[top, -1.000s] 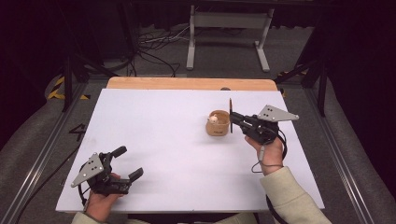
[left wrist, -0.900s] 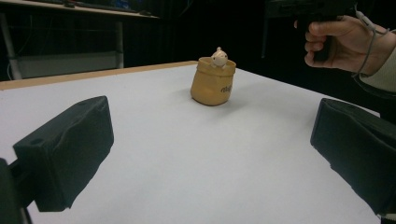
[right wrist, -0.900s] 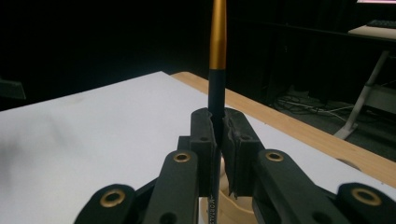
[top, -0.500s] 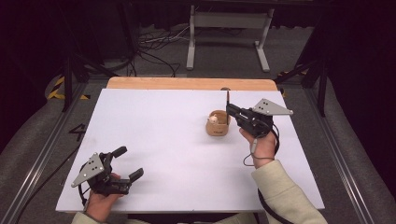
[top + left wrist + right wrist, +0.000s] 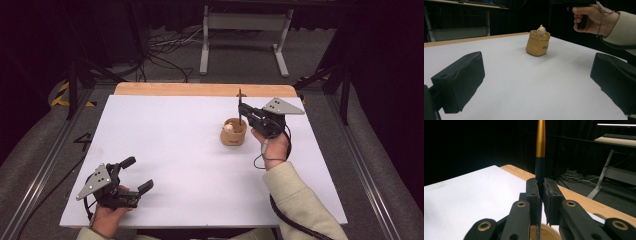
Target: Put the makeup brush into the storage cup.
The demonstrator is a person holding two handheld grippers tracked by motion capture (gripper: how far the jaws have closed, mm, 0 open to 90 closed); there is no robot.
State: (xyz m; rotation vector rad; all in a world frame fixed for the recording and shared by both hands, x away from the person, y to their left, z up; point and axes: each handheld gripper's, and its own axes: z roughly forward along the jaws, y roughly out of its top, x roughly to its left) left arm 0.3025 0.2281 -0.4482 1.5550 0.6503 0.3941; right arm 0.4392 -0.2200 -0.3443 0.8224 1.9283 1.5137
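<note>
A small tan pot stands on the white table, right of the middle, with a little pale figure poking out of its top. My right gripper hangs just above the pot's far right rim, shut on a thin black-and-gold pen that it holds upright. In the right gripper view the pen rises between the pressed pads, and the pot's rim shows right below. My left gripper rests open near the front left corner, nothing between its pads.
A wooden strip runs along the table's far edge. Behind it stand a metal stand and loose cables on the floor. The right hand and sleeve show at the upper right of the left gripper view.
My right gripper has carried the upright pen leftward, from beside the pot to above its rim. The left gripper has stayed where it was.
</note>
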